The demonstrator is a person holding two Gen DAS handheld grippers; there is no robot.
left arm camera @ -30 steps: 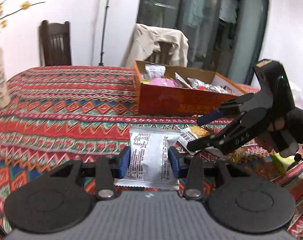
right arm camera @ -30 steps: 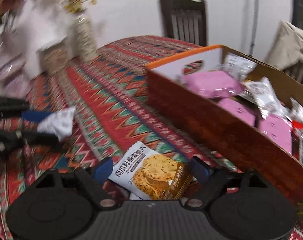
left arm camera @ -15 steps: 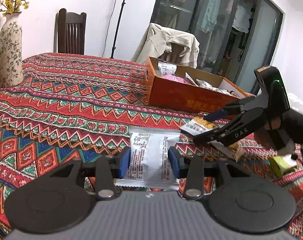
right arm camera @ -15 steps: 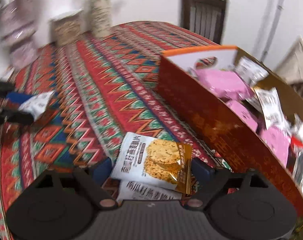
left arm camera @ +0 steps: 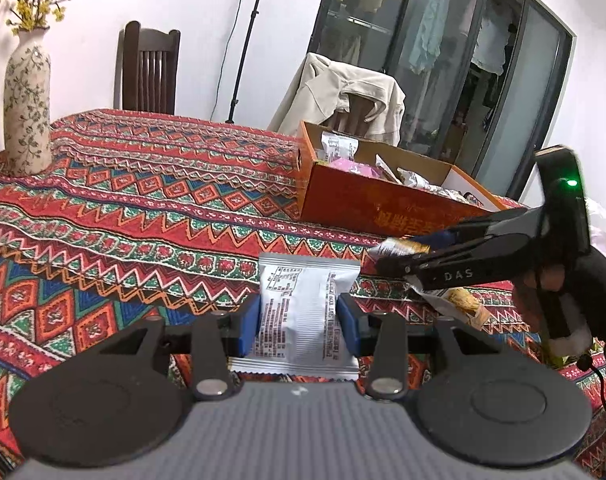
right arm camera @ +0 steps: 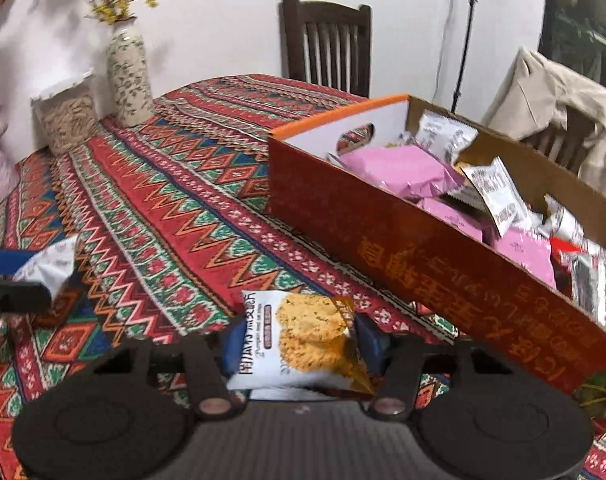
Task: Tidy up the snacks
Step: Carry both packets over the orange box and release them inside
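Right wrist view alone shows pink packets [right arm camera: 399, 172] filling the box [right arm camera: 423, 256].

A patterned tablecloth [left arm camera: 151, 208] covers the table, bearing an orange snack box [left arm camera: 367, 208] and a vase [left arm camera: 27, 104].

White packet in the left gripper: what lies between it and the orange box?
Only bare patterned tablecloth between the white packet and orange box, per left wrist view.

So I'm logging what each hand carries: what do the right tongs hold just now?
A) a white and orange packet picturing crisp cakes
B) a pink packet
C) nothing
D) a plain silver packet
A: in the right wrist view, the right tongs are shut on the cracker packet, white with orange and crisp cakes pictured, in front of the orange box.
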